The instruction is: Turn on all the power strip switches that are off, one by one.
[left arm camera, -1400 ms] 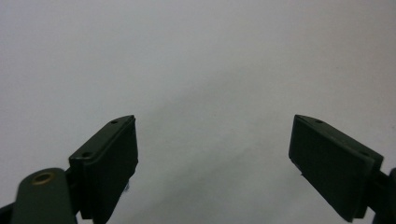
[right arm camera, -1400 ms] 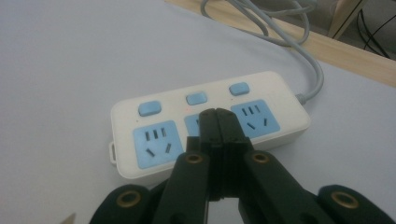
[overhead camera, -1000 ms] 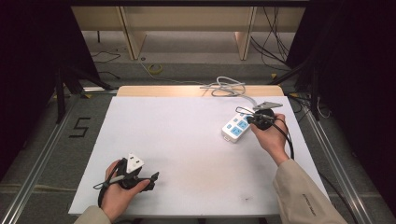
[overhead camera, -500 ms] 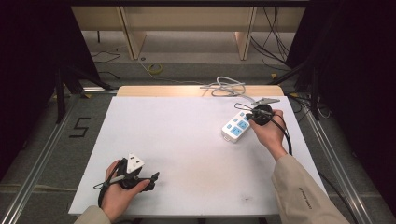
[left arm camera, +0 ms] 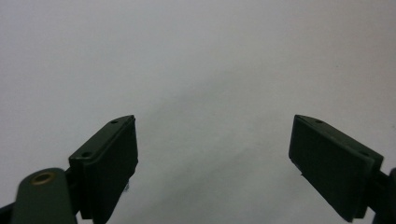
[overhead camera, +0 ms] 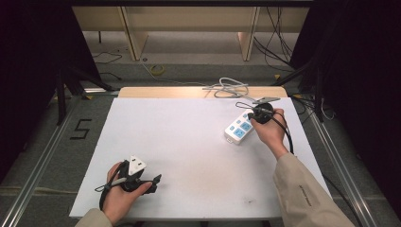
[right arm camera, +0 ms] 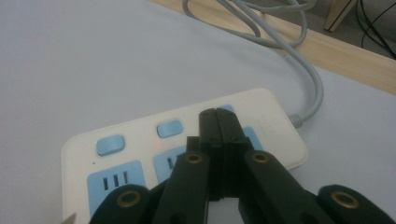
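Two closed jaws of the right gripper [right arm camera: 218, 116], holding nothing, hover over the power strip [right arm camera: 140, 158] near the table's far right; press its third blue switch [right arm camera: 227, 108] squarely. Left gripper [left arm camera: 212, 154] idles wide open, empty.

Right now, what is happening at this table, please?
A person works at a white table with a gripper in each hand. The right gripper, jaws shut with nothing between them, points down over a white power strip with blue switches, near the third one. A small red light glows on the strip. The left gripper rests open near the front edge, holding nothing.
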Action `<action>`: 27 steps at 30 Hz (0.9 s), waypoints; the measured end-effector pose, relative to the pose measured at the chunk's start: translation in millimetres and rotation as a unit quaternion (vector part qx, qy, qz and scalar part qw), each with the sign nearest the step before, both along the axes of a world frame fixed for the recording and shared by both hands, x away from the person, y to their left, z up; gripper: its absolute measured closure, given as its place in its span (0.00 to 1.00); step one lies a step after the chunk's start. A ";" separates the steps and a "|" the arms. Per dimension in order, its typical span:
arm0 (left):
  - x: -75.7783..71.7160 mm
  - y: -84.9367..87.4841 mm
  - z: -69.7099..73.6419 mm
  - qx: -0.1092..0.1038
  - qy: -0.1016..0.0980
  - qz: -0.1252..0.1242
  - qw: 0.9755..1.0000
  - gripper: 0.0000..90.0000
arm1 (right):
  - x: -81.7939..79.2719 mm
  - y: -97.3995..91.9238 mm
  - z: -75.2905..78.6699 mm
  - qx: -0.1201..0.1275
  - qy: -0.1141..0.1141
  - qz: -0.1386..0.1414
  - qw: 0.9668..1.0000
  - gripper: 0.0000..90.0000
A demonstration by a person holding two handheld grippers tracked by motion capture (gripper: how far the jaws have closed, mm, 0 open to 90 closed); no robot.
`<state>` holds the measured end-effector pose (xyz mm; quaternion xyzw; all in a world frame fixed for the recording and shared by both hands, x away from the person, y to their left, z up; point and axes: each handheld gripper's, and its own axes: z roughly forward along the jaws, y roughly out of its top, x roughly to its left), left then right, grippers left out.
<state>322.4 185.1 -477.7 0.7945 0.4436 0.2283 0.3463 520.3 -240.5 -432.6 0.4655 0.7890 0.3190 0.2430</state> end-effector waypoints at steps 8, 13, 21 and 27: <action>0.0 -0.1 0.1 0.000 0.000 0.000 1.000 0.17 | 10.0 1.3 -2.5 -0.002 0.008 -0.004 1.000 1.00; 0.1 0.1 0.0 -0.001 0.000 0.000 1.000 0.17 | 16.4 1.4 -4.4 -0.002 0.014 -0.010 1.000 1.00; -0.1 -0.2 0.2 0.000 0.000 -0.001 1.000 0.17 | 23.3 2.7 -7.3 -0.003 0.019 -0.012 1.000 1.00; 0.1 0.1 0.2 0.000 -0.001 -0.001 1.000 0.17 | 28.7 5.5 -7.6 -0.001 0.020 -0.013 1.000 1.00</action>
